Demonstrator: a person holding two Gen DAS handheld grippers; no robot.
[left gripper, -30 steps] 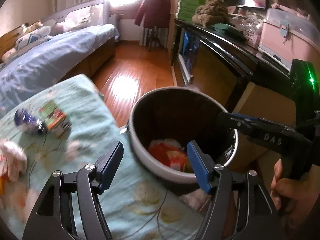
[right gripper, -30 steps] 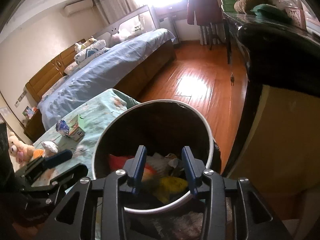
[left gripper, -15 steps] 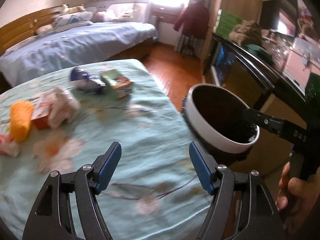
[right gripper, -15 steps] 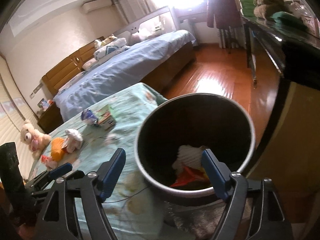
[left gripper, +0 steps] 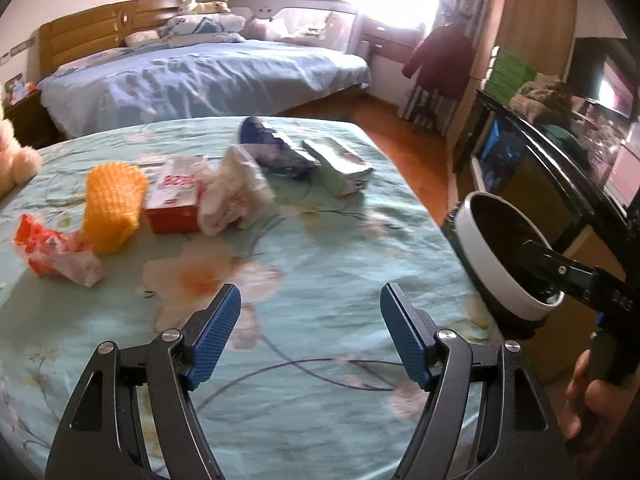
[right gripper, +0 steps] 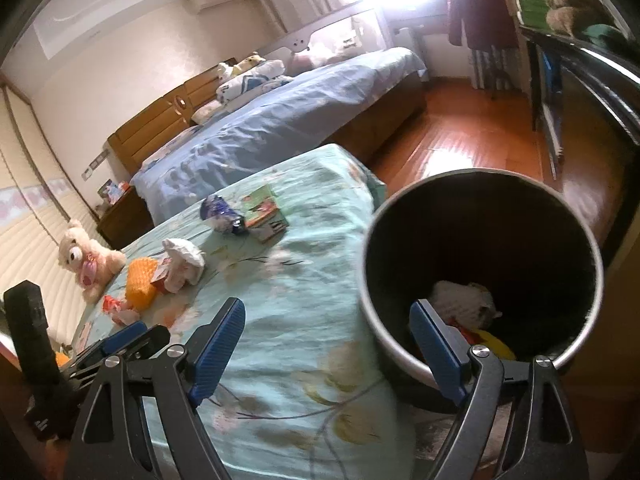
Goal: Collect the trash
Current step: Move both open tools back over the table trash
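Next piece of trash is approached
Both tongs, left tongs [left gripper: 311, 334] and right tongs [right gripper: 328, 344], are held apart, empty, the right just widened; the crumpled wrapper [left gripper: 234, 192] is best clamped squarely, then carried to the bin [right gripper: 480, 276]

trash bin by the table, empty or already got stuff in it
Not empty. The right wrist view looks into the trash bin: a crumpled white wad lies on the bottom, with red and yellow wrappers beside it.

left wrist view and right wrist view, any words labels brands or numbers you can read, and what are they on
"DAS", partly seen: on the black body of the right claw, in the left wrist view.
Red print on the red and white box: blurred, not readable.
Print on the green carton: too small to read.
Print on the blue wrapper: too small to read.
Print on the orange wrapper: blurred, not readable.
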